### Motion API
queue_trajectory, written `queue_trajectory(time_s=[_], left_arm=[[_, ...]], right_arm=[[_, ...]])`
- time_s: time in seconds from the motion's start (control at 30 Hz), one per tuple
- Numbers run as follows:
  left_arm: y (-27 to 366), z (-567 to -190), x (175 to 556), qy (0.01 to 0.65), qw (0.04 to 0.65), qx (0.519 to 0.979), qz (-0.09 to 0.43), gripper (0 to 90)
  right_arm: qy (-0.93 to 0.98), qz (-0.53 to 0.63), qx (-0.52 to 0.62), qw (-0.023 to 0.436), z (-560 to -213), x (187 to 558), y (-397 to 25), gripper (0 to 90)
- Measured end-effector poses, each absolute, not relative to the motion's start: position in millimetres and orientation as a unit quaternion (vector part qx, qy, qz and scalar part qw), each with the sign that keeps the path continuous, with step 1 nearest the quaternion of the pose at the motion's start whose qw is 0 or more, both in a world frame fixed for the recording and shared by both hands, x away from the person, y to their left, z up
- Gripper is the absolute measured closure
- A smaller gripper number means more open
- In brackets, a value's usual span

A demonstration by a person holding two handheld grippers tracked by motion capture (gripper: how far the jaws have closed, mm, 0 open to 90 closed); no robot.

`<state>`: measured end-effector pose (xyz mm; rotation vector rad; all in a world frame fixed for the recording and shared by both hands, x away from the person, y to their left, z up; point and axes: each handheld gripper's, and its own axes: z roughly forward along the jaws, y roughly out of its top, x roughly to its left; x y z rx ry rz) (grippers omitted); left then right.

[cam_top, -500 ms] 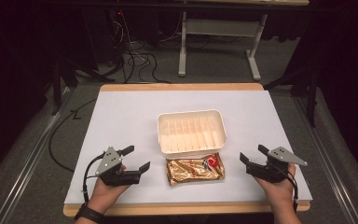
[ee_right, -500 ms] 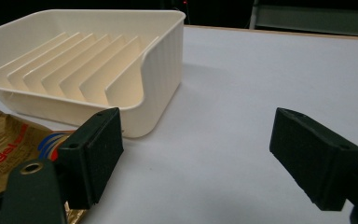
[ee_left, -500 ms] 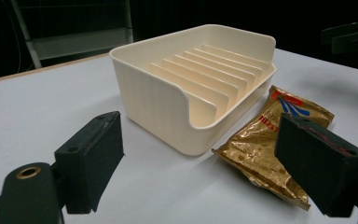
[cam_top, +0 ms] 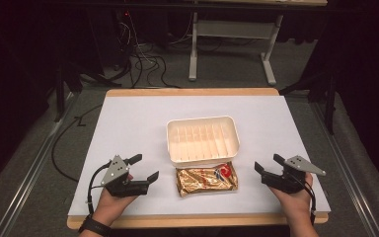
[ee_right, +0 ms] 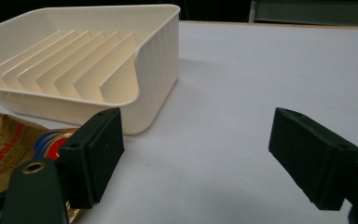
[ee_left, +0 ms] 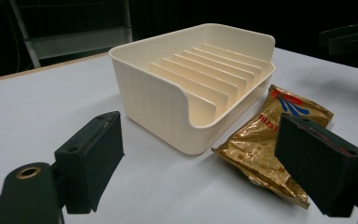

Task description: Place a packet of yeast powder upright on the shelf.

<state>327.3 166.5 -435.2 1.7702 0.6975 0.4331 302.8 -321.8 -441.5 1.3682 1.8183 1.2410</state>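
A cream plastic tray with ribbed dividers (cam_top: 203, 139) (ee_left: 193, 84) (ee_right: 74, 65) sits in the middle of the white table top. A gold foil packet with a red and blue mark (cam_top: 207, 179) (ee_left: 272, 140) (ee_right: 9, 149) lies flat just in front of it. My left gripper (cam_top: 144, 168) (ee_left: 205, 163) rests near the front left, open, with nothing between its jaws, pointing toward the tray and packet. My right gripper (cam_top: 269, 164) (ee_right: 205, 158) stands open at the front right, empty, aimed at the tray's corner.
The white table surface (cam_top: 138, 123) has a wooden edge (cam_top: 192, 92). Beyond it stand a grey desk frame (cam_top: 227, 44) and loose cables (cam_top: 143, 64) on the floor. A cable (cam_top: 61, 148) trails off the table's left side.
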Motion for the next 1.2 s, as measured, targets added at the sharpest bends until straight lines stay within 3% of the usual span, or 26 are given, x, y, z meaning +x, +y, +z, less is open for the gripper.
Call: queue_trajectory(time_s=[0.27, 0.43, 0.77, 0.9, 1.1, 1.2], left_arm=[[162, -437, 327, 0.289, 0.552, 0.76, 0.183, 15.9], [162, -437, 327, 0.288, 0.551, 0.761, 0.182, 15.9], [163, -437, 327, 0.287, 0.552, 0.761, 0.182, 15.9], [163, -437, 327, 0.286, 0.551, 0.762, 0.182, 15.9], [162, -437, 327, 0.286, 0.552, 0.762, 0.181, 15.9], [162, -437, 327, 0.286, 0.551, 0.763, 0.182, 15.9]], right_arm=[[0.683, 0.472, 0.506, 0.233, -445, 302, -313, 33.9], [0.7, 0.474, 0.508, 0.166, -452, 305, -297, 44.6], [0.743, 0.429, 0.503, 0.104, -465, 313, -267, 46.8], [0.746, 0.424, 0.51, 0.063, -472, 316, -265, 42.0], [0.748, 0.415, 0.515, 0.041, -477, 318, -263, 41.7], [0.748, 0.419, 0.514, 0.027, -477, 318, -265, 51.5]])
